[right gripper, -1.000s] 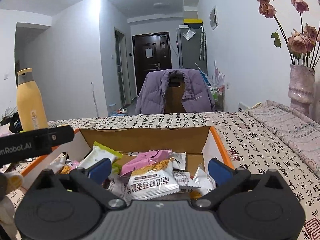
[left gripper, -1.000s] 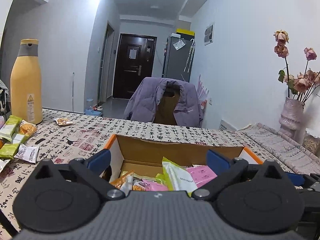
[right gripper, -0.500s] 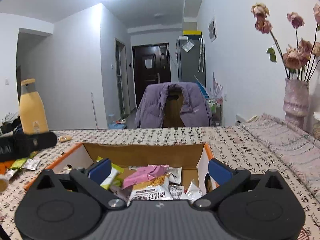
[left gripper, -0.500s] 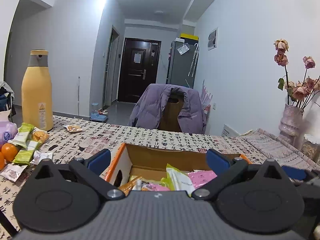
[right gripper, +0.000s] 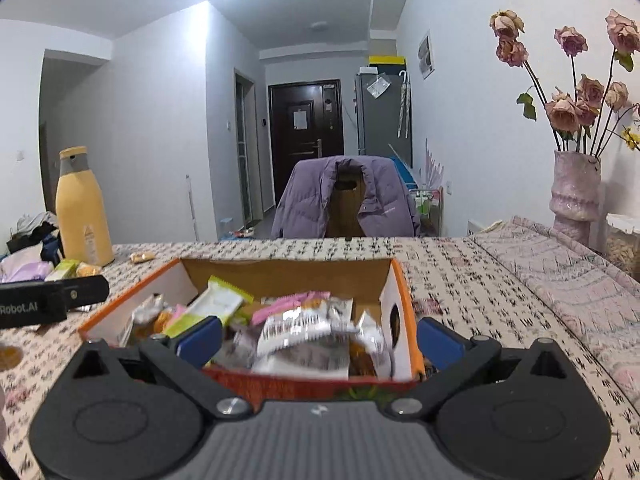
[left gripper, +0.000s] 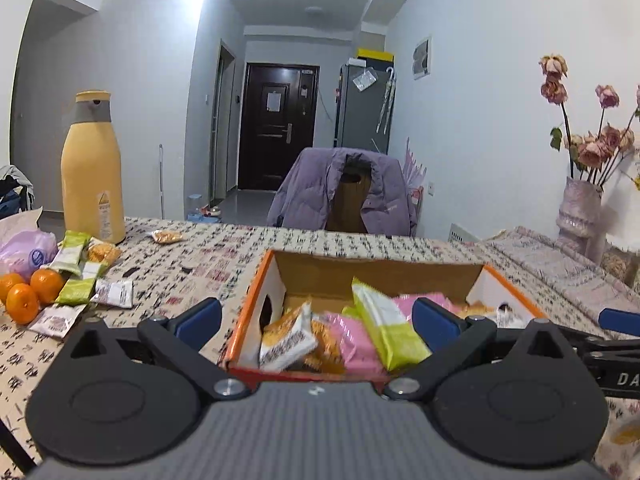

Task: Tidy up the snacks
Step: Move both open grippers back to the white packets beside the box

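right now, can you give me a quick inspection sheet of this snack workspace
surface: table under calligraphy-print cloth
job's things: open orange-edged cardboard box full of snack packets; loose green and white snack packets lying left of it
clutter: tall yellow plastic bottle, three oranges, pink ceramic vase of dried roses
grippers: left gripper and right gripper, jaws apart, holding nothing
cables: nothing seen
surroundings: purple jacket on wooden chair, dark door

Left gripper (left gripper: pixel 316 316): black plastic body w/ ribbed grey top, two round black hubs, silver screws at linkage pivots, blue finger pads (left gripper: pixel 199 317). Right gripper (right gripper: pixel 318 334): same build, blue pads (right gripper: pixel 439 342). White lettering "Robot.AI" on left unit's black side.
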Available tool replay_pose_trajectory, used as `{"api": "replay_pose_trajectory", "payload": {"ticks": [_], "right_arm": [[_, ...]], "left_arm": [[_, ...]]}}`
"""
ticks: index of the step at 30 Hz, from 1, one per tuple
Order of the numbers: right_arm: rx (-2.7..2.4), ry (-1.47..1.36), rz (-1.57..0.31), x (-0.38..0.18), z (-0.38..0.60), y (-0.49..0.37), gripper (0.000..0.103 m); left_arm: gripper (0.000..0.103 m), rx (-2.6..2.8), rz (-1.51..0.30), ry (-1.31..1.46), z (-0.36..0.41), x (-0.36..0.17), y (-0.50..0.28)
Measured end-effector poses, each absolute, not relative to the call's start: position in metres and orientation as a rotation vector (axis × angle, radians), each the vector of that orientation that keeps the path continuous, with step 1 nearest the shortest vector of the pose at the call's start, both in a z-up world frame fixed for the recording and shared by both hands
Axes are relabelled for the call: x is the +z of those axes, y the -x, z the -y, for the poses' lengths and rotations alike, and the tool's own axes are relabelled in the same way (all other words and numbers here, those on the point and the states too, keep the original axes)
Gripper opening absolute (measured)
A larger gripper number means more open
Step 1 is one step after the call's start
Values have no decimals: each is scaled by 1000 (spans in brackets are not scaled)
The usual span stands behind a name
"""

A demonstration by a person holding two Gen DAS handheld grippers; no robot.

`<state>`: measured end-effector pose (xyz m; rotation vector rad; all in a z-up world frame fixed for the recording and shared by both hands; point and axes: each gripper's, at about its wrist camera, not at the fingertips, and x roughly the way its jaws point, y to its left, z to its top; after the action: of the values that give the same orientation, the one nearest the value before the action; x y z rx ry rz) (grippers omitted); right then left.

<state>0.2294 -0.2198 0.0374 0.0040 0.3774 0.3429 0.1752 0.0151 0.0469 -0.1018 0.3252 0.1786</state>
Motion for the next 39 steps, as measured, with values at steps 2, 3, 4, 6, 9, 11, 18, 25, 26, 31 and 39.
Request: {"api": "replay_pose_trajectory", "payload": {"ticks": [2,3,4,6,9,11,18,25,26,31,39], "right_arm": [[349,-3,-391,32,222,-223,103],[354,-1,-399,29,223,-220,103],[357,2,-405,27,224,-217,103],[364,9,-421,20,225,-212,103],[371,17,-449,11,226,-205,103],[372,16,-467,5,227,-202,103],[407,15,-520,-10,221,-195,103],[395,58,-565,-18,206,-190,103],[387,63,-569,-19,205,-191,103],[377,76,-590,-17,192,-197,103],[390,132,-622,-14,158,-213,103]], "left_arm": [[103,180,-342,97,-17,42,-171],[103,179,-351,94,-18,38,-168],[103,177,-359,92,-19,35,-165],[103,178,-379,85,-22,27,-160],[103,177,-411,81,-27,15,-154],[103,179,-431,81,-31,6,-150],[103,183,-463,80,-42,-15,-144],[103,150,-441,87,-41,-18,-140],[103,147,-439,92,-41,-17,-140],[103,138,-429,114,-44,-17,-139],[103,137,-420,135,-47,-16,-137]]}}
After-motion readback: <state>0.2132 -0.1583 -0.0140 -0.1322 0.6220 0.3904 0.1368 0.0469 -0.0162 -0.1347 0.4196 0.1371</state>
